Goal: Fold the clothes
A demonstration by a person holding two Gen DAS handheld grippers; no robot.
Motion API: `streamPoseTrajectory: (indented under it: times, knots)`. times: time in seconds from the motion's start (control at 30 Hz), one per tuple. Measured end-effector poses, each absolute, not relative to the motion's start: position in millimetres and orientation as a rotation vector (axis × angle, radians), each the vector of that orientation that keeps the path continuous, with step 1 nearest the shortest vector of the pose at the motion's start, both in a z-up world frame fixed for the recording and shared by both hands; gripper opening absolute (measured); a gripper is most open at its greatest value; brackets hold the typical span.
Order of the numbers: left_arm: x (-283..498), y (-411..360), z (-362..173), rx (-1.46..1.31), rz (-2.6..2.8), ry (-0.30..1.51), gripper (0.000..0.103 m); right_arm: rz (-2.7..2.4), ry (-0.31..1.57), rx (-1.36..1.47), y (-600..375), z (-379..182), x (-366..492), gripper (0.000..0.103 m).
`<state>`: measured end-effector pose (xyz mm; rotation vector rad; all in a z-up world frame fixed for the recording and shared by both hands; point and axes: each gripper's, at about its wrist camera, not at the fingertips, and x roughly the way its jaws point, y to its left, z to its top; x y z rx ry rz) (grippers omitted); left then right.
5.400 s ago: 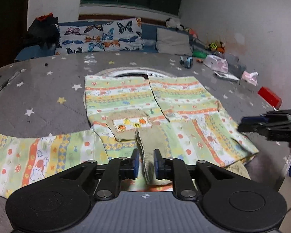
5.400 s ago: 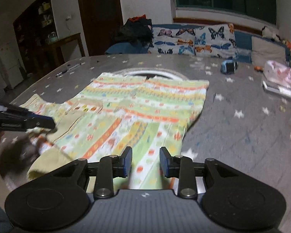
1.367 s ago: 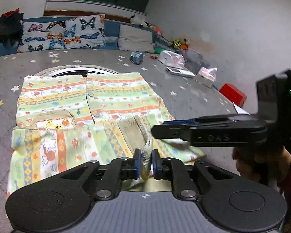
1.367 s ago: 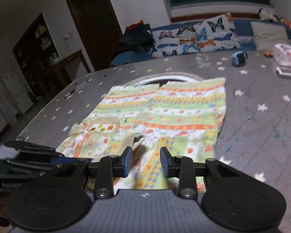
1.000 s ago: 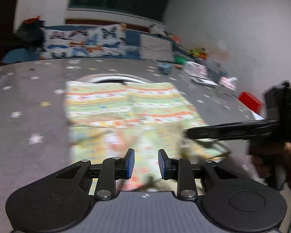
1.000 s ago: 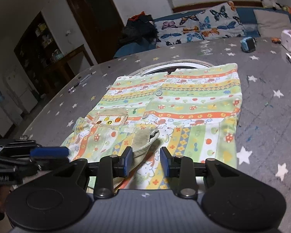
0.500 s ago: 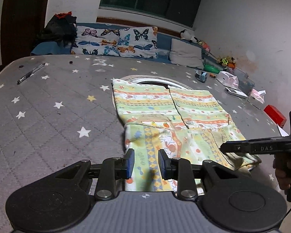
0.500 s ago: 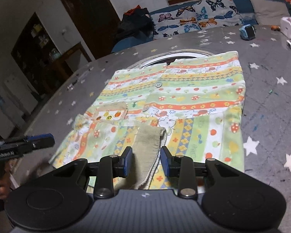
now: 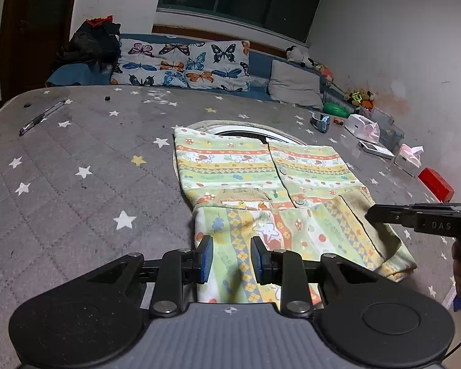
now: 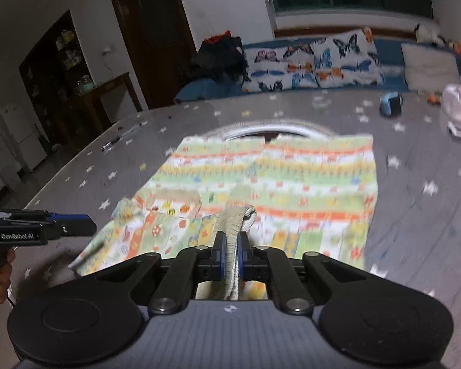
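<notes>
Patterned shirt [image 9: 261, 178], green, yellow and orange stripes, spread flat on the grey star-print table [image 9: 76, 184], sleeves folded in across the near part. Far left on the table, a pen [image 9: 41, 117]. Left gripper [image 9: 230, 259] poised low over the shirt's near left edge, blue-padded fingers [image 9: 206, 258] apart, nothing between them. Further right, the beige ribbed cuff [image 10: 233, 233] pinched between the closed-in fingers of the right gripper [image 10: 230, 259], cuff lifted off the shirt toward the camera. Right wrist view blurred. Beyond the shirt, a white hoop [image 9: 246, 129] partly under the collar edge. Far right, a red box [image 9: 435, 180] near the wall. At the back, butterfly cushions [image 9: 184, 64].
</notes>
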<state>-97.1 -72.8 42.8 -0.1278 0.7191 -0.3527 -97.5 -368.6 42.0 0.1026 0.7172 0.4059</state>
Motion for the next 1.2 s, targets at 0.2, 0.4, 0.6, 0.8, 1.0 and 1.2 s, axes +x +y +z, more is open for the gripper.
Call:
streamPoseTrajectory:
  times: [0.2,0.4,0.6,0.8,1.0,1.2]
  knots:
    - [-82.1,-85.4,43.0,-0.118,-0.377,0.727,0.027,0.351,0.772,0.102,-369.7,22.9,-91.5,0.007]
    - [-58.3,-97.0,34.6,-0.118,-0.386,0.755,0.027,0.346,0.752,0.046,-367.0,28.5,-92.1,0.012]
    - [-46.6,-96.7,24.6,-0.116,-0.365,0.779,0.027,0.366,0.683,0.007,-360.8,37.7,-86.9,0.013]
    - [-42.6,-90.8,19.8,-0.125,-0.353,0.780,0.026,0.415,0.732,-0.039,-346.7,14.6,-70.6,0.013]
    - [-49.4,-94.6,27.9,-0.099,-0.355,0.754,0.026,0.410,0.741,-0.054,-348.8,18.9,-75.3,0.016]
    - [-52.6,-114.1,33.1,-0.051,-0.406,0.732,0.026,0.550,0.696,-0.079,-313.9,32.0,-71.0,0.017]
